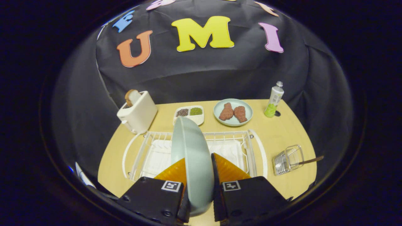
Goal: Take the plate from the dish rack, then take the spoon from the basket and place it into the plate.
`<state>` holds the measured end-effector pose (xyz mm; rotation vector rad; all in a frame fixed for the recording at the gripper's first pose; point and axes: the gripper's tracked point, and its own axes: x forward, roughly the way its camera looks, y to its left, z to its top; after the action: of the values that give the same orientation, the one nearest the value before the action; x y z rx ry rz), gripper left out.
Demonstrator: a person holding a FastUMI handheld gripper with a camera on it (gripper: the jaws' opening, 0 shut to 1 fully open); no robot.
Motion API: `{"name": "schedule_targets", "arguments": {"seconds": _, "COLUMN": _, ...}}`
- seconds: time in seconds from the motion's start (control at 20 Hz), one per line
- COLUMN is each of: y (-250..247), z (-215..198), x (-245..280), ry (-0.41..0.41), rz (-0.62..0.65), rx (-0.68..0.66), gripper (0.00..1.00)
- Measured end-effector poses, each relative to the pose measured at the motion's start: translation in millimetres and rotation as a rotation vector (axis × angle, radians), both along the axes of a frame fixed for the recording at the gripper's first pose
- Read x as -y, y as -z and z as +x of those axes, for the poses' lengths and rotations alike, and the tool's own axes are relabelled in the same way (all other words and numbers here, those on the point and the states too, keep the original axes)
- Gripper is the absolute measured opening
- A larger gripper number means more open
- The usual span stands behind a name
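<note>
Plate stands clamped in the gripper over the dish rack; spoon sits in the basket.

The plate hides the middle of the dish rack behind it. The spoon's bowl sits unseen inside the wire basket.

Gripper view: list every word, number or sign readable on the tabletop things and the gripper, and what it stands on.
None can be read.
White and green tube: print too small and blurred to read.
Black gripper, orange fingers shut on the upright pale green plate: one square black-and-white marker on each block, a pattern, no words.
White toaster: no text visible.
</note>
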<state>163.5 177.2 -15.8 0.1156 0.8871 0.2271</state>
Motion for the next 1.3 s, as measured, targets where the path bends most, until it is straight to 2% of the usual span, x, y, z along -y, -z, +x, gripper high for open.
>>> {"name": "schedule_targets", "arguments": {"seconds": 0.15, "y": 16, "z": -48, "x": 20, "ry": -0.038, "rz": 0.103, "rx": 0.013, "gripper": 0.34}}
{"name": "schedule_targets", "arguments": {"seconds": 0.35, "y": 61, "z": -104, "x": 54, "ry": -0.016, "rz": 0.229, "rx": -0.027, "gripper": 0.34}}
{"name": "schedule_targets", "arguments": {"seconds": 0.6, "y": 124, "z": -142, "x": 77, "ry": 0.031, "rz": 0.342, "rx": -0.142, "gripper": 0.34}}
{"name": "schedule_targets", "arguments": {"seconds": 0.85, "y": 154, "z": -155, "x": 76, "ry": 0.053, "rz": 0.43, "rx": -0.208, "gripper": 0.34}}
{"name": "schedule_targets", "arguments": {"seconds": 1.3, "y": 169, "z": -139, "x": 96, "ry": 0.142, "rz": 0.502, "rx": -0.217, "gripper": 0.37}}
